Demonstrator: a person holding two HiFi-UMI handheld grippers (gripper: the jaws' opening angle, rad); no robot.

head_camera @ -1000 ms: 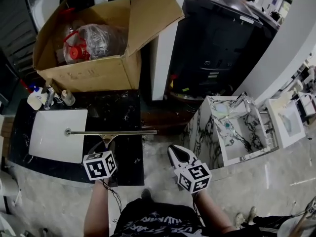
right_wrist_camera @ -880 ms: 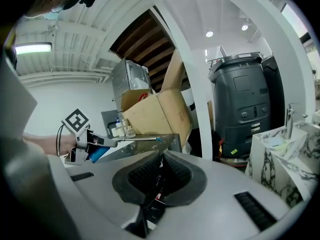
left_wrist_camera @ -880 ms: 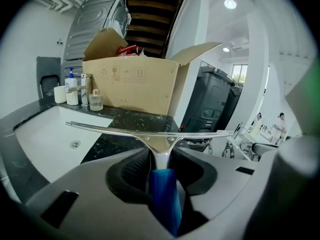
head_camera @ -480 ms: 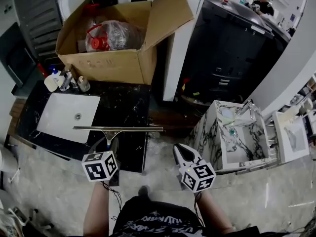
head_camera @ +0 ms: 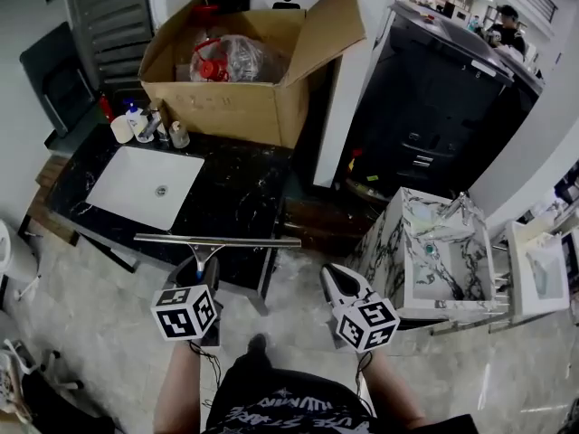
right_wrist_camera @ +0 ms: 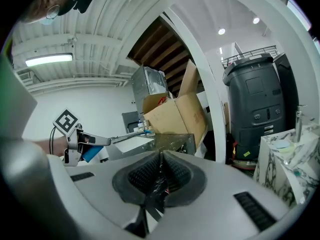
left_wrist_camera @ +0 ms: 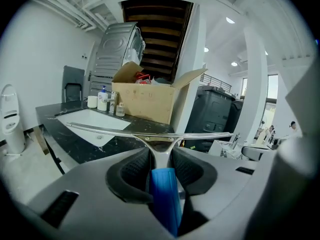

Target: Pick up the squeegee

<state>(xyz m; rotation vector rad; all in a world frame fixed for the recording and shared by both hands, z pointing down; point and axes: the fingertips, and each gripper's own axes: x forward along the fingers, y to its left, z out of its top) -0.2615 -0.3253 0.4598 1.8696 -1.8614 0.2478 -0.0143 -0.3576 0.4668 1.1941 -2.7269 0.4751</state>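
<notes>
The squeegee (head_camera: 217, 240) has a long metal blade bar and a blue handle (left_wrist_camera: 165, 199). My left gripper (head_camera: 205, 271) is shut on that handle and holds the bar level in the air, over the front edge of the black counter (head_camera: 235, 197). In the left gripper view the bar (left_wrist_camera: 150, 133) runs across just beyond the jaws. My right gripper (head_camera: 342, 283) hangs to the right over the floor, its jaws together with nothing between them (right_wrist_camera: 161, 170). The right gripper view shows the left gripper's cube (right_wrist_camera: 66, 121) and the squeegee (right_wrist_camera: 131, 133) at the left.
A white sink (head_camera: 145, 186) is set into the counter, with bottles (head_camera: 149, 125) behind it. An open cardboard box (head_camera: 235, 107) stands at the counter's back. A white pillar (head_camera: 348, 89), a dark grey cabinet (head_camera: 434, 107) and a small marble vanity (head_camera: 434, 251) lie to the right.
The left gripper has drawn the squeegee back from over the sink to the counter's front edge and a little higher. The right gripper has moved along with it, still shut.
</notes>
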